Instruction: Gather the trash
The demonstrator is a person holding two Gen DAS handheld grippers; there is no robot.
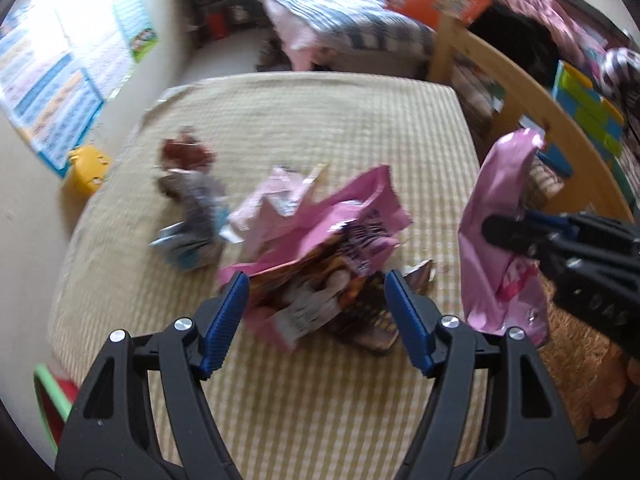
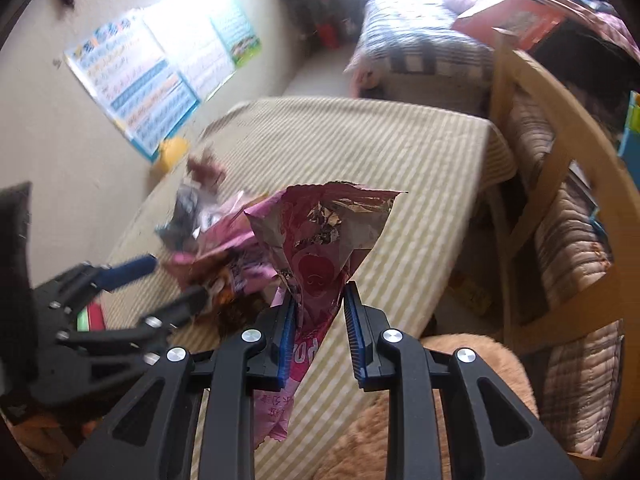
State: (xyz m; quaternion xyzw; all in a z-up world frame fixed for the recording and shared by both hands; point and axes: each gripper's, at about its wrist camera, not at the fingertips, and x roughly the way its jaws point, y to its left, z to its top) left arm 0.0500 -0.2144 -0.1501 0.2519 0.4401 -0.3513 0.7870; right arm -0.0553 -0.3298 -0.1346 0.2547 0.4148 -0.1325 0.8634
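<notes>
Left wrist view: the left gripper [image 1: 316, 292] gapes wide over a heap of wrappers [image 1: 316, 240] at frame centre on a striped tablecloth [image 1: 320, 120].
Right wrist view: the right gripper [image 2: 320, 316] grips a pink bag [image 2: 320, 248], lifted mid-frame.

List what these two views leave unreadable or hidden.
- Wrapper pile, both views: motion blur smears the print.
- Pink wrapper, right wrist view: whether the right gripper grips it; jaws look parted.
- Yellow object, left wrist view: blurred, partly behind the table edge.
</notes>
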